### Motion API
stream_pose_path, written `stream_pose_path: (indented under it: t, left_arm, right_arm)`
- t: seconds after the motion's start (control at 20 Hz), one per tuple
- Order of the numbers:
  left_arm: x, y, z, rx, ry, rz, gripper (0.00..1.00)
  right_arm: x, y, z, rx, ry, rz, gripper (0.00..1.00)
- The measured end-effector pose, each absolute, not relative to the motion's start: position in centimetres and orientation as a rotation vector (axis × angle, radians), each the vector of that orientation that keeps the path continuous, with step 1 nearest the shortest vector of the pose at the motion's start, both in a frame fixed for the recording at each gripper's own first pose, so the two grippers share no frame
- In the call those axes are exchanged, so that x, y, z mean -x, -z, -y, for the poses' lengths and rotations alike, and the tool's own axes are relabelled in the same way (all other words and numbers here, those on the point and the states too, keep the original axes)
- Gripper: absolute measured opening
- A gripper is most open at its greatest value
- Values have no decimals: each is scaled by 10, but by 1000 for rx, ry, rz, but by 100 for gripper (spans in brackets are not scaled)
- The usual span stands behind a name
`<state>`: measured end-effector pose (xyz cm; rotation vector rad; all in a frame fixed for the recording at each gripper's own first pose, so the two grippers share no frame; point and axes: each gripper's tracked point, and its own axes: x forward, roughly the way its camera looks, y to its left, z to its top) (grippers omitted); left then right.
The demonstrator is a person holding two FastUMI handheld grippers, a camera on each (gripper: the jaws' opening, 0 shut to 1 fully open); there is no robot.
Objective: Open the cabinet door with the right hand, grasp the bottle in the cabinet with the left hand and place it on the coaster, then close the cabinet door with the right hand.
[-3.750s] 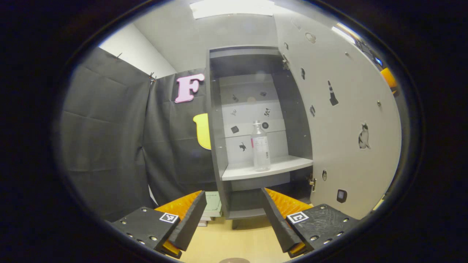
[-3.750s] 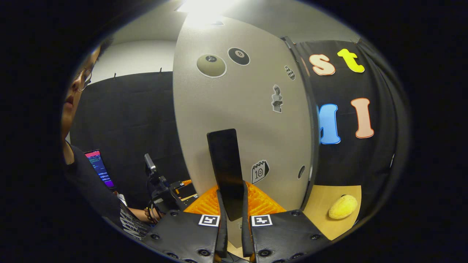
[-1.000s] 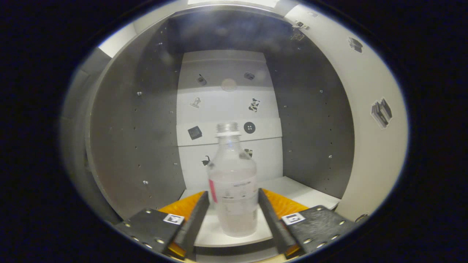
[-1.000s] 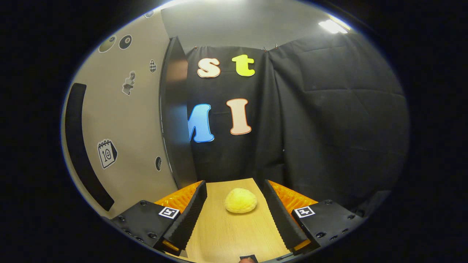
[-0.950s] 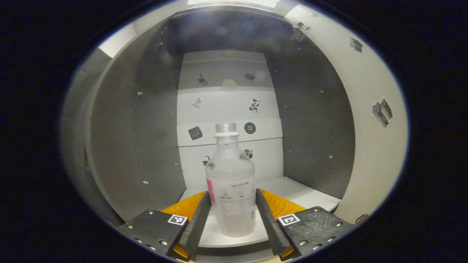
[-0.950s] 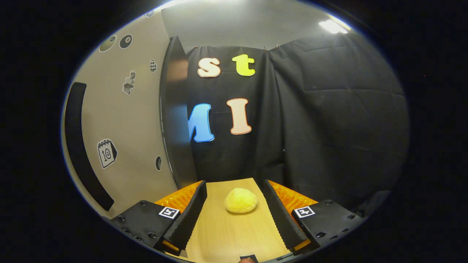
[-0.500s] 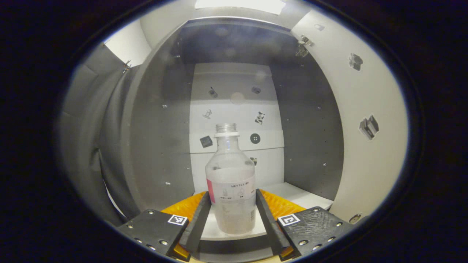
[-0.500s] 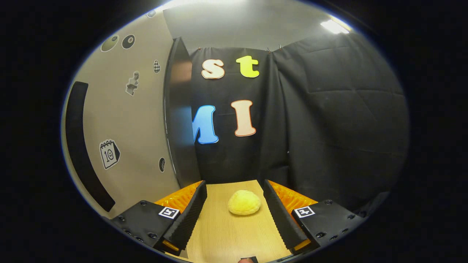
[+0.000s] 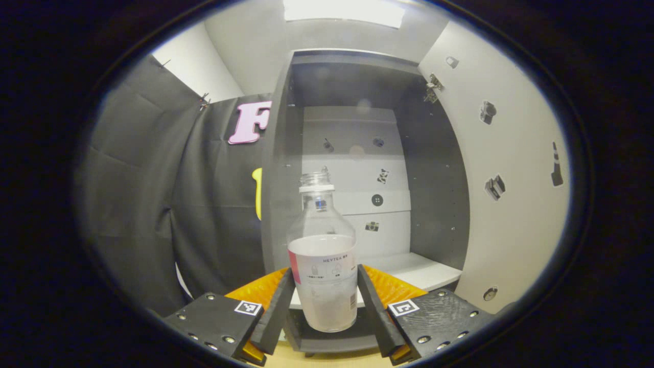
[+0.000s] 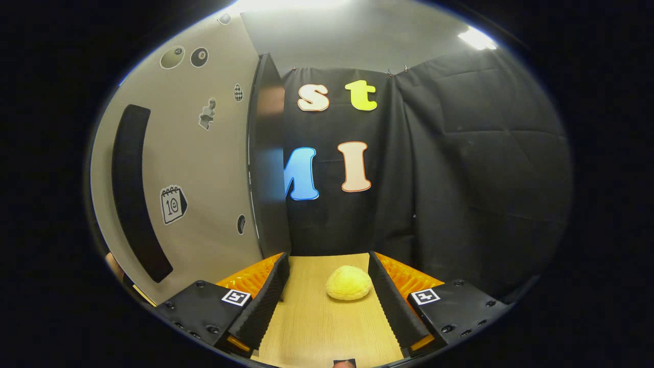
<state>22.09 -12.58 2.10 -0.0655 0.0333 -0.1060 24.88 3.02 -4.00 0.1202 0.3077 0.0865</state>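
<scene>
Bottle [image 9: 323,266] stands upright, clamped between my left gripper's [image 9: 324,301] 2 fingers, just in front of the cabinet [image 9: 434,204] shelf, while my right gripper [image 10: 327,301] hangs wide, holding nothing.

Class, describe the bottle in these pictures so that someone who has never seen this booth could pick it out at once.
Find the tall grey cabinet with its door swung open. Just in front of its white shelf, the left gripper is shut on the bottle. It is the clear, capless plastic bottle with a white label edged in pink.
</scene>
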Motion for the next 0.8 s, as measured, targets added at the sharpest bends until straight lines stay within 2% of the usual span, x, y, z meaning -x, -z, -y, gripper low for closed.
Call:
stream_pose_path:
  t: [0.6, 0.8]
  left_arm:
    - [-114, 41, 76, 100, 13, -84, 72]
    - [-84, 80, 65, 123, -16, -122, 72]
  right_arm:
    - [-237, 53, -44, -144, -149, -334, 98]
    - [-233, 58, -47, -135, -157, -347, 98]
